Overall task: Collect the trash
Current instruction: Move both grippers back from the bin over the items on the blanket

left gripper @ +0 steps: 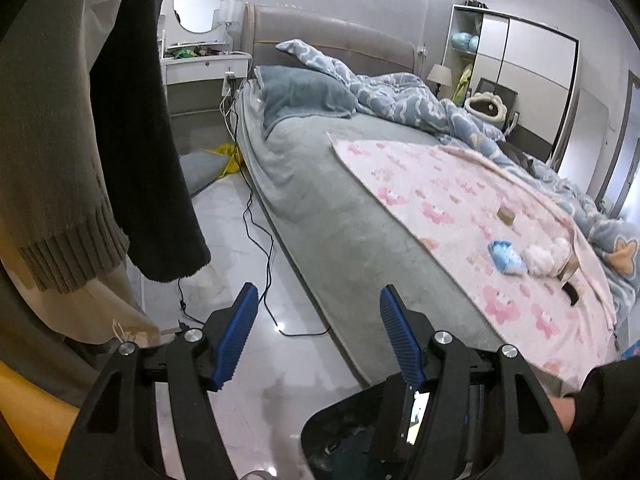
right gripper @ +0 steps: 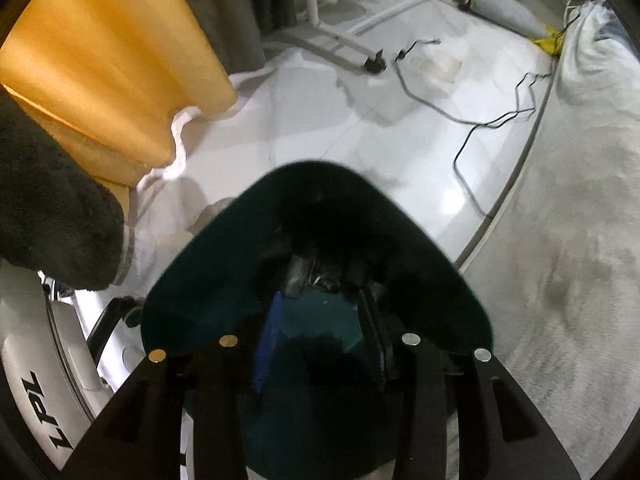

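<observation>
On the pink blanket [left gripper: 448,200] on the bed lie a blue-and-white packet [left gripper: 507,259], a crumpled white tissue [left gripper: 541,259], a small brown box [left gripper: 505,215] and a cardboard piece [left gripper: 570,269]. My left gripper [left gripper: 319,300] is open and empty above the floor beside the bed, well short of them. Below it is the mouth of a dark trash bag [left gripper: 340,428]. My right gripper [right gripper: 320,320] points down into that bag [right gripper: 224,248], its blue pads [right gripper: 266,340] apart with nothing pressed between them. Dark rubbish [right gripper: 316,276] lies deeper inside.
A black cable [left gripper: 256,232] trails over the shiny floor by the grey mattress [left gripper: 320,184]. Dark and grey clothes [left gripper: 140,140] hang at the left. An orange curtain [right gripper: 100,60] and a white rack foot [right gripper: 336,40] stand near. A sleeve [left gripper: 600,400] shows at the lower right.
</observation>
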Tool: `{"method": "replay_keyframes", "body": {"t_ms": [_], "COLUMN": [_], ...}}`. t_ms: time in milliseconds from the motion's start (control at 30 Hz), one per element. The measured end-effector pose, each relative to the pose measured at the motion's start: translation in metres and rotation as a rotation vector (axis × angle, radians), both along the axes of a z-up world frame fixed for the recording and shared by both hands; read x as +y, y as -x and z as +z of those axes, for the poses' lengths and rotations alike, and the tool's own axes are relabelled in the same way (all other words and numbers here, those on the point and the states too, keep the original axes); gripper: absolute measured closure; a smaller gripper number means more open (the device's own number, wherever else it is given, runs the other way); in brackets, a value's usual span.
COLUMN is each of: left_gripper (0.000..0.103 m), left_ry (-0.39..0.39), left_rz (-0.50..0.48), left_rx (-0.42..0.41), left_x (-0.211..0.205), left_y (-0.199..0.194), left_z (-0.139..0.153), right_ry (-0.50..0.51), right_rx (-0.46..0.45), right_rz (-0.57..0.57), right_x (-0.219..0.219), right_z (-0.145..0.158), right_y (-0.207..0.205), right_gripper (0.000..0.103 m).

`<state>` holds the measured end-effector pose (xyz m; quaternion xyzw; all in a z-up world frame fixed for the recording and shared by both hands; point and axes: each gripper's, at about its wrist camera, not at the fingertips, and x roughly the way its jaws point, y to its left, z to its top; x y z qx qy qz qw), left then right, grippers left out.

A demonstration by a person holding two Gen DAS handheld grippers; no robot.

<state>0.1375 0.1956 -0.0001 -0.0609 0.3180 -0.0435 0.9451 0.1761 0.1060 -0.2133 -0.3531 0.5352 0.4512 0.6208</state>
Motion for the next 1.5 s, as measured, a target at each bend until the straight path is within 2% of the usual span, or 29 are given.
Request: {"method": "replay_keyframes", "body": {"t_ms": [367,700,800,1000,1167,1233,1500], "left_gripper": [0.037,0.032,0.031,0.022,0.021,0.021,0.021], "left_ry": [-0.009,-0.005,0.001,0.011,0.034,0.054,0.028], "left_rz": [-0.018,-0.054,-0.081,-0.114,-0.141,-0.154,-0.200], "left_rx": [-0.082,-0.107,-0.094,-0.089,-0.058,-0.044,-0.026], "left_x": [-0.029,-0.070,-0.086,-0.118,-0.142,-0.151,-0.187], "left_y": [0.005,-0.005,-0.010,-0.019,-0.032,-0.036,-0.044], "left_z": [0.031,0.045,0.043,0.041,0.028,0.023,0.007], "right_ry": [-0.153,-0.276,-0.293,-0.310,-0.312,-0.311,-0.318], "right_rx": [-0.149,-0.302,-0.342,-0.416,-0.464,-0.487,-0.543], "right_rz": [-0.109,-0.284,-0.319,-0.395,-0.454,-0.483,-0.636], "right_x": [-0.029,-0.088,-0.107,-0.152,-0.187,-0.203,-0.274], "right_z": [0.069,0.124,0.133,0.146,0.153,0.156,0.165], "right_y": [0.009,0.006,0.003,-0.005,-0.010,-0.014,-0.030], "right_gripper": [0.062,0.061,0.061,0.058,0.056,0.049,0.046]}}
